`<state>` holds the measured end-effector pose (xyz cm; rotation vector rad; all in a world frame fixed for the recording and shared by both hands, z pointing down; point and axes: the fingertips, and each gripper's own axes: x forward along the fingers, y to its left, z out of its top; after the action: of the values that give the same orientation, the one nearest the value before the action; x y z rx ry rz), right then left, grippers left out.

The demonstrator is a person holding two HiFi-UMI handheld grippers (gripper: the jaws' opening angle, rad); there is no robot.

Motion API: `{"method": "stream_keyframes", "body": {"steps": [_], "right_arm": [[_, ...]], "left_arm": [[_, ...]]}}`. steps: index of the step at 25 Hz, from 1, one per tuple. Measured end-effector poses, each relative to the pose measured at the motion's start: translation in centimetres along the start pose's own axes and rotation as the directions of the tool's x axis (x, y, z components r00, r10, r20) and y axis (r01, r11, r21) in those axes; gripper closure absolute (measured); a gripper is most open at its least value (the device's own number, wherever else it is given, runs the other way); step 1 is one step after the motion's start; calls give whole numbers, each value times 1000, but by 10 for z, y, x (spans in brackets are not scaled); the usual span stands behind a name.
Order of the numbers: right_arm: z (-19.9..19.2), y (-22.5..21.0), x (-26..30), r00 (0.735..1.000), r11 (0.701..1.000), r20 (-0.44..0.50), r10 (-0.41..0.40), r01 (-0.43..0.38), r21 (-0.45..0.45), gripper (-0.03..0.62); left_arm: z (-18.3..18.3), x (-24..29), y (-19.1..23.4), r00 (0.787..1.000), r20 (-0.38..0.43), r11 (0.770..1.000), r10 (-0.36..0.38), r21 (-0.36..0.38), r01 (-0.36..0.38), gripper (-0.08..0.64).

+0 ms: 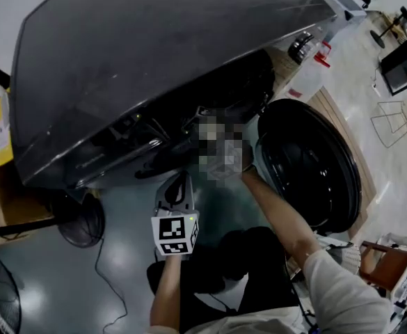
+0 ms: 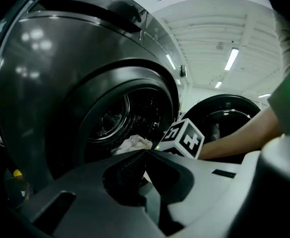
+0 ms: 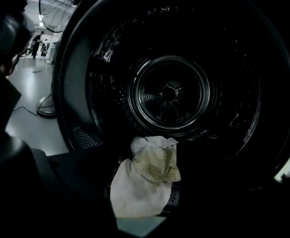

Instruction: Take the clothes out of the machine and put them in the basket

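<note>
Left gripper view, machine [image 2: 60, 78] marked Midea

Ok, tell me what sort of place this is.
Probably a lab or workshop, not a home laundry: a front-loading washing machine with its door open, a floor fan beside it, and strip lights overhead.
</note>
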<state>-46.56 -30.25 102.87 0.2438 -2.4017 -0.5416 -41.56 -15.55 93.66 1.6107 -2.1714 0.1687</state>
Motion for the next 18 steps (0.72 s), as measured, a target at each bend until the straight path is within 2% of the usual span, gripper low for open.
{"method": "stream_keyframes", "body": {"steps": [4, 8, 12, 14, 16, 18], "right_arm": [[-22, -16, 49, 999, 998, -25, -42, 43, 46, 179], [-44, -14, 78, 998, 995, -43, -47, 51, 82, 174], [-49, -14, 84, 999, 973, 1, -46, 44, 229, 179], [-51, -12, 82, 999, 964, 4, -44, 42, 263, 210], [-53, -9, 80, 999, 969, -14, -43, 45, 244, 319], [-54, -2, 78, 998, 982, -39, -38, 45, 181, 428]], "left_arm": [[-24, 25, 8, 1000, 20, 1000, 8, 1, -8, 543], [-46, 41, 16, 1000, 28, 1000, 7, 15, -8, 543], [-60, 52, 18, 999, 39, 1000, 9, 18, -10, 543], [-60, 55, 14, 999, 43, 1000, 0, 23, -1, 543], [-59, 56, 10, 999, 43, 1000, -8, 31, 7, 543], [-57, 54, 8, 999, 40, 999, -12, 31, 11, 543]]}}
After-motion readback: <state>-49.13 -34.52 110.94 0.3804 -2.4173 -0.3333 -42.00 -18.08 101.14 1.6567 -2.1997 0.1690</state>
